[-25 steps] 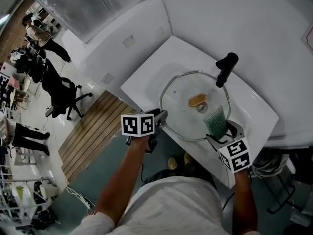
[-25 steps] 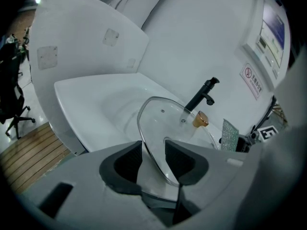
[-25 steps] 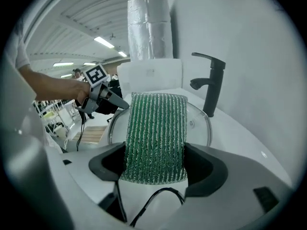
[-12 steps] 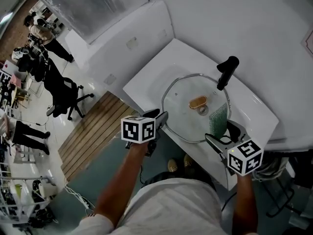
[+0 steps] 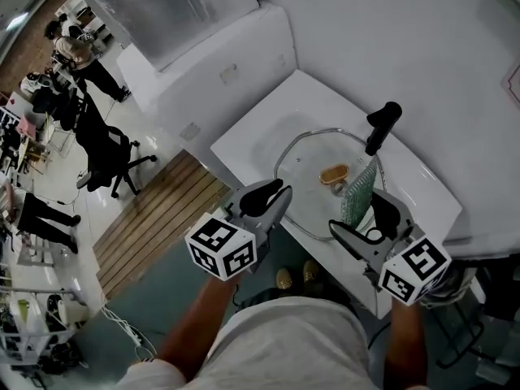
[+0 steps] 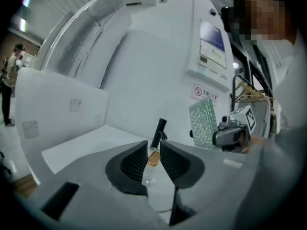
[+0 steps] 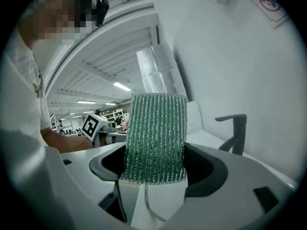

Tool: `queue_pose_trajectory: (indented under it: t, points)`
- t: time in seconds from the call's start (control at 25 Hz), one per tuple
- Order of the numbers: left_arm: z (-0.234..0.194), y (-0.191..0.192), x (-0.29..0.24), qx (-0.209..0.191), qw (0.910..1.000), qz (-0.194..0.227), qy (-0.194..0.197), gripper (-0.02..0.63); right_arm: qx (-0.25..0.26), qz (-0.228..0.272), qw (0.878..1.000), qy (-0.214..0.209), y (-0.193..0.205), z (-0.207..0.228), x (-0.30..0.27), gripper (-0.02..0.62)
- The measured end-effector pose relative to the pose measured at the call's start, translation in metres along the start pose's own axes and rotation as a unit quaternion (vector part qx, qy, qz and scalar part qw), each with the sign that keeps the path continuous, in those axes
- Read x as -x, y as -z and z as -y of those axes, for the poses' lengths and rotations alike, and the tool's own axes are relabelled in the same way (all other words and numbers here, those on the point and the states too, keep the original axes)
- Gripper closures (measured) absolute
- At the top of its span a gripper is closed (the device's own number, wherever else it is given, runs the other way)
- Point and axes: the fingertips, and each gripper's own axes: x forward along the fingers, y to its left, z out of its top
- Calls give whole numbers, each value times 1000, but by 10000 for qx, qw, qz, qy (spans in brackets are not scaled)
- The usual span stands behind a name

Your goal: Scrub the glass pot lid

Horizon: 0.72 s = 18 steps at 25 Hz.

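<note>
The glass pot lid (image 5: pixel 313 187) lies flat in the white sink (image 5: pixel 244 149), its gold knob (image 5: pixel 334 174) near the black faucet (image 5: pixel 382 127). My right gripper (image 5: pixel 366 218) hangs above the lid's near right rim, shut on a green scrub pad (image 5: pixel 358 192) that stands upright between the jaws (image 7: pixel 154 138). My left gripper (image 5: pixel 268 200) hovers over the lid's near left rim and touches nothing. Its jaws have just been closing to a narrow gap with nothing between them. Through that gap the knob (image 6: pixel 153 158) shows below.
The sink counter meets a white wall behind and at the right. A slatted wooden platform (image 5: pixel 162 218) and green floor lie below the counter's front edge. An office chair (image 5: pixel 106 149) and several people stand far off at the left.
Both grippers have risen from the lid's rim toward the camera. The left gripper's jaws stand narrower than before. The scrub pad has lifted with the right gripper; the lid stays in the sink.
</note>
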Motion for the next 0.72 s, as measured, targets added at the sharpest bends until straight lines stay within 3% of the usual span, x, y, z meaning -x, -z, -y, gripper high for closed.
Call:
queue_pose_trajectory:
  t: [0.16,0.4,0.72]
  points:
    - [27,-27,13,-478,9971,533,273,546,92,407,9991,-99,-24,-13,-1,247]
    - [54,-60,30,-800,9887,1161,506,575,222,756,9967,-194,-45,-29,-2,247]
    - [73,-79,45,-1150,9803,1500,568,589,578,1401,9881,-242,-77,-47,7,247]
